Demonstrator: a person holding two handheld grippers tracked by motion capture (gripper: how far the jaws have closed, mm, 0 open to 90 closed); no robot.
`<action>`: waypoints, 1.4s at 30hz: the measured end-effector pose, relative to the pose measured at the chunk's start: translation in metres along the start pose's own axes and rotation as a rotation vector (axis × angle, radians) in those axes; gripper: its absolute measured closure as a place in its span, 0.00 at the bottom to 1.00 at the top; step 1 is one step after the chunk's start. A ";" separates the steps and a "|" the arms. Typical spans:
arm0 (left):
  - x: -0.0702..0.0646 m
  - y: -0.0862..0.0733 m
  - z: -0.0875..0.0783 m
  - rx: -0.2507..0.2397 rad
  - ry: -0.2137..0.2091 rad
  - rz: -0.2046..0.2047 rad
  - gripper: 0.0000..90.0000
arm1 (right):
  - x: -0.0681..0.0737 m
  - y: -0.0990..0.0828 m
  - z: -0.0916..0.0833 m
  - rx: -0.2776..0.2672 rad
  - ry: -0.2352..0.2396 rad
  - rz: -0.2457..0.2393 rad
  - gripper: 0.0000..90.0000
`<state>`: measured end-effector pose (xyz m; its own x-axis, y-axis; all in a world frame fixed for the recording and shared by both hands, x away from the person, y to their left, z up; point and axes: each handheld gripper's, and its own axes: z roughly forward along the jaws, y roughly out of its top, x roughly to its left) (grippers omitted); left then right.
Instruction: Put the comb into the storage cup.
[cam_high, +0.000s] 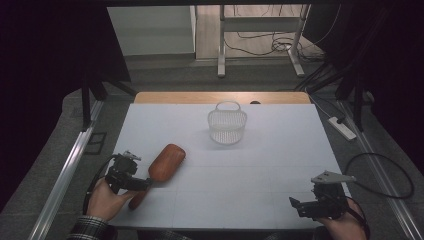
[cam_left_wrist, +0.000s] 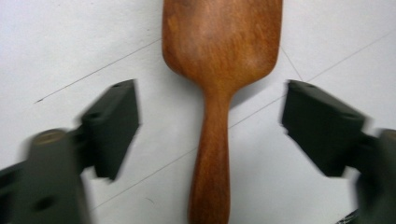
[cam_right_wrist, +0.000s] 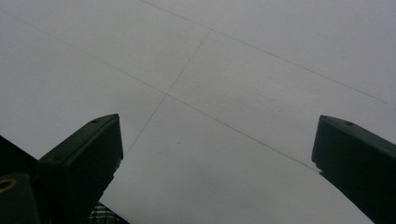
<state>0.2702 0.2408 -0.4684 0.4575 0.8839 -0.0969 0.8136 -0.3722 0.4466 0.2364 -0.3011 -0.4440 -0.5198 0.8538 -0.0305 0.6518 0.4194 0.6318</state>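
The wooden paddle brush (cam_high: 165, 163) lies flat on the white counter (cam_high: 260, 165) at its near left. Its long axis runs on a slant: the broad oval head points away toward the middle of the counter, the thin handle back toward the person's left hand (cam_high: 107, 197). In the left gripper view the brush (cam_left_wrist: 217, 93) runs straight up the middle, its handle in line with the left gripper (cam_left_wrist: 210, 119) and passing between the two jaws. These stand spread wide, one on each side of the handle and clear of it, so nothing is pinched. In the high view that left gripper (cam_high: 145, 184) sits right over the handle. The left hand is thus far the nearer one, and a closing across the handle looks like what a pick-up would need. The right gripper (cam_high: 295, 204) waits well apart at the near right, its jaws spread over bare counter (cam_right_wrist: 224, 93). A white wire basket (cam_high: 227, 122) stands upright farther back, near the middle, well apart from the brush
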 end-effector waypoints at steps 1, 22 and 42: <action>0.001 0.000 0.001 0.000 -0.004 -0.007 0.15 | 0.000 0.000 0.000 0.000 0.000 0.000 0.02; 0.003 -0.002 0.036 0.067 -0.017 0.070 0.00 | 0.000 0.000 0.000 0.004 0.002 -0.002 0.02; 0.000 -0.001 0.047 0.148 -0.026 0.067 0.00 | 0.000 0.000 0.001 0.007 0.006 -0.004 0.02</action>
<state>0.2865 0.2279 -0.5103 0.5203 0.8486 -0.0954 0.8241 -0.4697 0.3167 0.2367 -0.3006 -0.4444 -0.5257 0.8502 -0.0286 0.6533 0.4251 0.6265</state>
